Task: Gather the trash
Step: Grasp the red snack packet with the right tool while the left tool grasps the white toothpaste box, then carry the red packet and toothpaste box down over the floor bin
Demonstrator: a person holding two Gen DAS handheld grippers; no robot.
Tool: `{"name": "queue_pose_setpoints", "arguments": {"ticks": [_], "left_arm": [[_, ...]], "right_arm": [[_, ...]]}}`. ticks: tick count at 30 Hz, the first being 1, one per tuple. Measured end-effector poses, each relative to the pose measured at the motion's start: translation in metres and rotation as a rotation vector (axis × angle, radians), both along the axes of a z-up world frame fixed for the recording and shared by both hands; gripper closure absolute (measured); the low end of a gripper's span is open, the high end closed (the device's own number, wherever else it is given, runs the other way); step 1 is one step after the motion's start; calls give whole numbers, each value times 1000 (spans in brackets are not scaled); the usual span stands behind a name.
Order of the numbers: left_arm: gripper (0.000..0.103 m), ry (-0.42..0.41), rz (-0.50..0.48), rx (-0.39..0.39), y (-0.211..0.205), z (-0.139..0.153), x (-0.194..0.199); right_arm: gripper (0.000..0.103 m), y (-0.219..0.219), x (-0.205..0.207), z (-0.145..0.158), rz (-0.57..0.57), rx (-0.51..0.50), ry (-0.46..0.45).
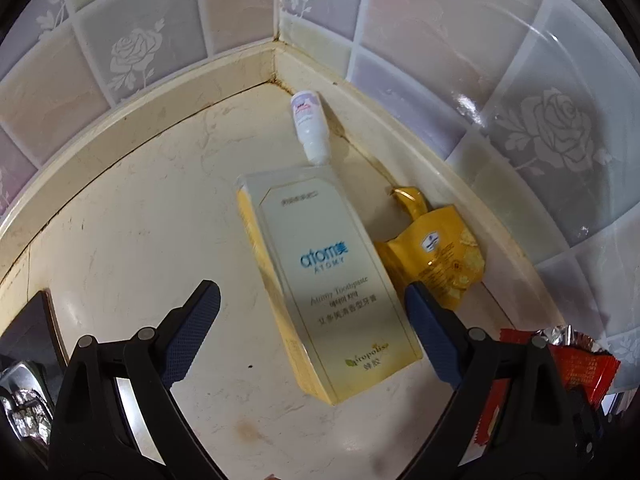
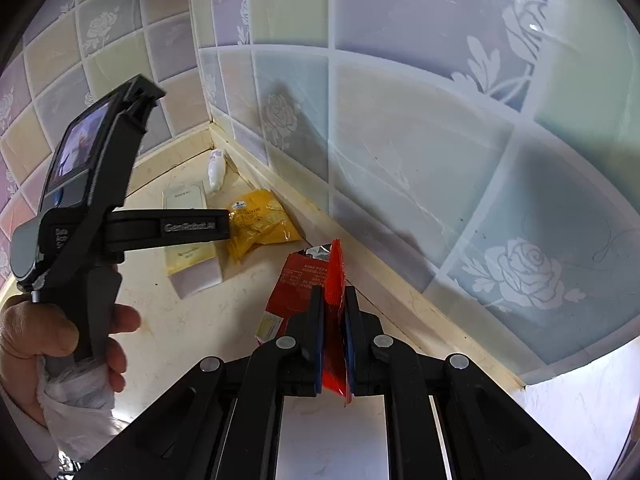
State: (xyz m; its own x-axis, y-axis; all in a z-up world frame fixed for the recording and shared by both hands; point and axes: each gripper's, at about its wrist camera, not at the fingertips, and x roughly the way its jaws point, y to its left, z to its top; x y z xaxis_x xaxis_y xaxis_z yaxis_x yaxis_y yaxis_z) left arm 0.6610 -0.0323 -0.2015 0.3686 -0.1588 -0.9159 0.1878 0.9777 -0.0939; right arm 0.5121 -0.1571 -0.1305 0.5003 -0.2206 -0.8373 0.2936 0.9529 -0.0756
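Three bits of trash in the tiled corner of the cream surface (image 1: 120,240): toothpaste box (image 1: 324,280) lying flat, small white bottle (image 1: 310,128) on its side just beyond it, crumpled yellow packet (image 1: 436,260) beside the box against the wall. Left gripper (image 1: 312,332) over the box's near end, jaws spread wide either side, not pressing it. Right gripper (image 2: 333,332) clenched on a red wrapper (image 2: 334,276), clear of the surface.
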Motion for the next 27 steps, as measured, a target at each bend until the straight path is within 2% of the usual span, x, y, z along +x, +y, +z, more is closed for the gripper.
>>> {"name": "queue_pose_setpoints", "arguments": {"ticks": [1,2,5,9,15,21,27], "left_arm": [[27,11,5,-10,3,-1,-2],[45,26,6,-20,6,-3,-2],[56,49,13,-15,14,-8,-8],[57,47,-2,-42,24,-6,-15],[57,25,-26,-37,35,14,-38],[57,-7,-56,-40,42,50,-73],[57,-47,-59,-64,52,98,-131]], "right_arm": [[95,-1,0,0,-1,3,1],[95,-2,-1,0,-1,8,2],[95,-3,-4,0,1,17,3],[95,-3,-7,1,2,35,2],[96,1,-3,3,20,52,2],[96,3,-20,25,38,72,-30],[96,8,-54,56,73,105,-59]]}}
